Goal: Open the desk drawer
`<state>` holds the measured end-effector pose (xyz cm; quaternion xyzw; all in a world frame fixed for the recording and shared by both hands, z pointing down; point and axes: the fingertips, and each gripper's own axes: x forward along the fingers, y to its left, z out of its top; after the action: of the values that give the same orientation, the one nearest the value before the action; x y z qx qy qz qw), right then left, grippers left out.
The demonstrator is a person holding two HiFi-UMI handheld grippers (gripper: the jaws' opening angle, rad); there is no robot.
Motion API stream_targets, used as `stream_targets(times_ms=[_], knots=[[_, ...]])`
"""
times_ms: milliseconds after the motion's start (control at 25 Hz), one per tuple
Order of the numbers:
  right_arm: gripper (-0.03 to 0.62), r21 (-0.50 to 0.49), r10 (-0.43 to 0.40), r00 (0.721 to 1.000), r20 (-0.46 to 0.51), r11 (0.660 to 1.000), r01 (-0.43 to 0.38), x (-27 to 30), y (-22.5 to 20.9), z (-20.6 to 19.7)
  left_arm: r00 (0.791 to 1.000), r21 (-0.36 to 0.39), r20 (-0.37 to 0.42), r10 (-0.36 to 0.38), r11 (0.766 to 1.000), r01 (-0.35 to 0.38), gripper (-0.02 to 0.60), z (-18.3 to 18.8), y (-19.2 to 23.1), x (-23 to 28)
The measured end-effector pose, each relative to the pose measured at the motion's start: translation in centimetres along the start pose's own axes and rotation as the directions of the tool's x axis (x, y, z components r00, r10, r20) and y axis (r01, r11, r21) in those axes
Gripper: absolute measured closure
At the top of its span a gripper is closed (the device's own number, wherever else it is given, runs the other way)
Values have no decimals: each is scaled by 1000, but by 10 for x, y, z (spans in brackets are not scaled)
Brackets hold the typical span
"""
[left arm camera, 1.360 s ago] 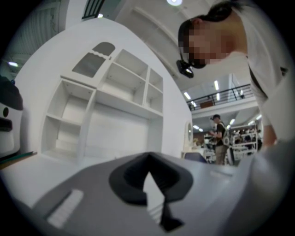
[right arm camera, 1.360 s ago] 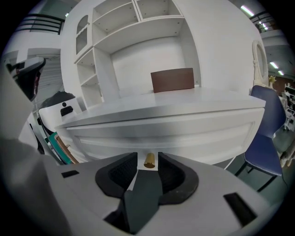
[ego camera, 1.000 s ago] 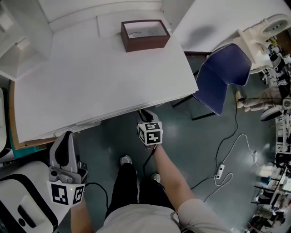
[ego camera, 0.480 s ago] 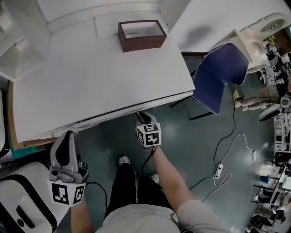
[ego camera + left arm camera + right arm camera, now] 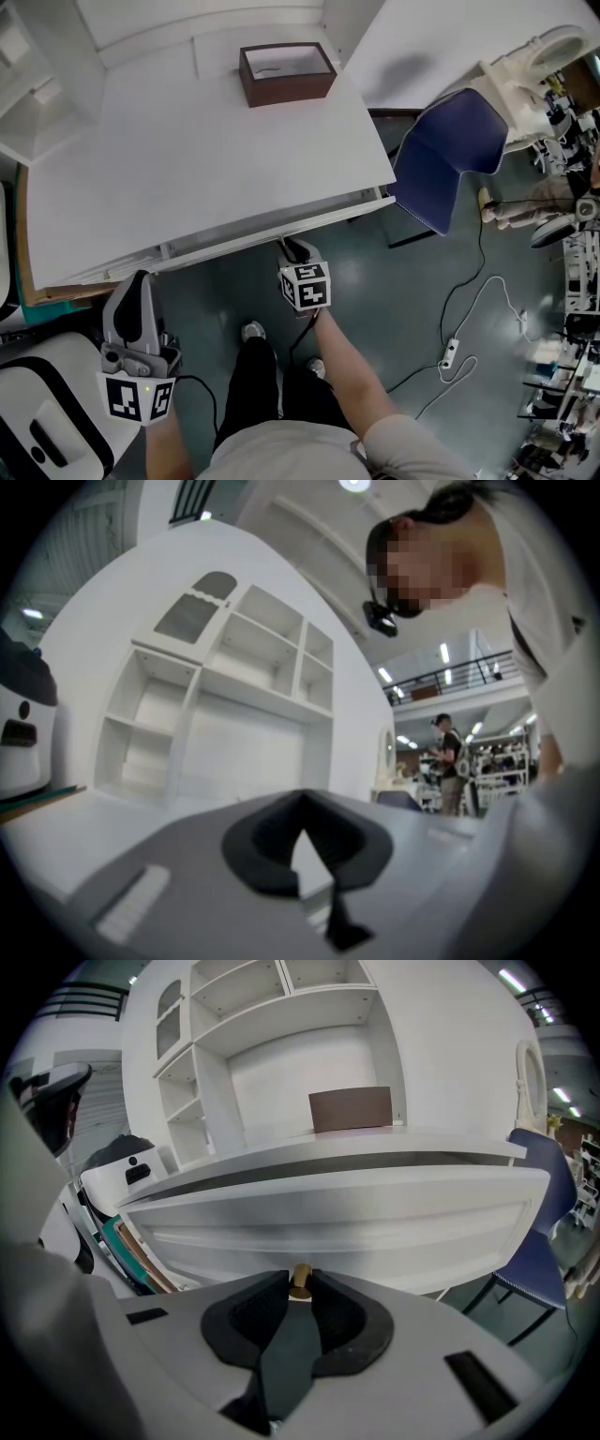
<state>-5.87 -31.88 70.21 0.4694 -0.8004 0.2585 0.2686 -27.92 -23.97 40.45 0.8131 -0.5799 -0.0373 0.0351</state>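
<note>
Scene: a person stands at a white desk (image 5: 187, 159) in a workshop, a two-jaw gripper in each hand, seen from overhead.

Drawer: the desk drawer (image 5: 244, 237) sits under the front edge of the desk top. Its white front shows a little way past that edge. From the right gripper view the front (image 5: 356, 1213) spans nearly the whole width, with a dark gap between it and the desk top above.

Knob: a small brass-coloured knob (image 5: 301, 1274) juts from the middle of the drawer front.

Right gripper: the right gripper (image 5: 301, 1285) angles downward toward the drawer, its jaws clamped on the knob, one dark pad on each side. In the head view it (image 5: 292, 251) meets the drawer front near the middle.

Left gripper: the left gripper (image 5: 139, 281) is held level at the desk's left end, well apart from the knob. Its jaw tips (image 5: 300, 797) meet, with nothing between them.

On the desk: an open brown box (image 5: 287, 73) stands near the back edge, before a white shelf unit (image 5: 281, 1044).

Around: a blue chair (image 5: 448, 159) stands just right of the desk. A power strip (image 5: 452, 353) on a white cable lies on the dark floor. A second person (image 5: 448, 761) stands far back.
</note>
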Motion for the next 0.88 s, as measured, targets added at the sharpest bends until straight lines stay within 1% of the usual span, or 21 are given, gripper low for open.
stream_targets(times_ms=[440,880], knots=[[517,9,11,1000,-11,1000,-11,-20,4,-20,1000,-1,11,5,1000,-5,577,6,-18,-6],[517,7,21,1000,-21,1000,-21,-39,8,-41,999,6,21,28,1000,-28,577,10,-33,-20]])
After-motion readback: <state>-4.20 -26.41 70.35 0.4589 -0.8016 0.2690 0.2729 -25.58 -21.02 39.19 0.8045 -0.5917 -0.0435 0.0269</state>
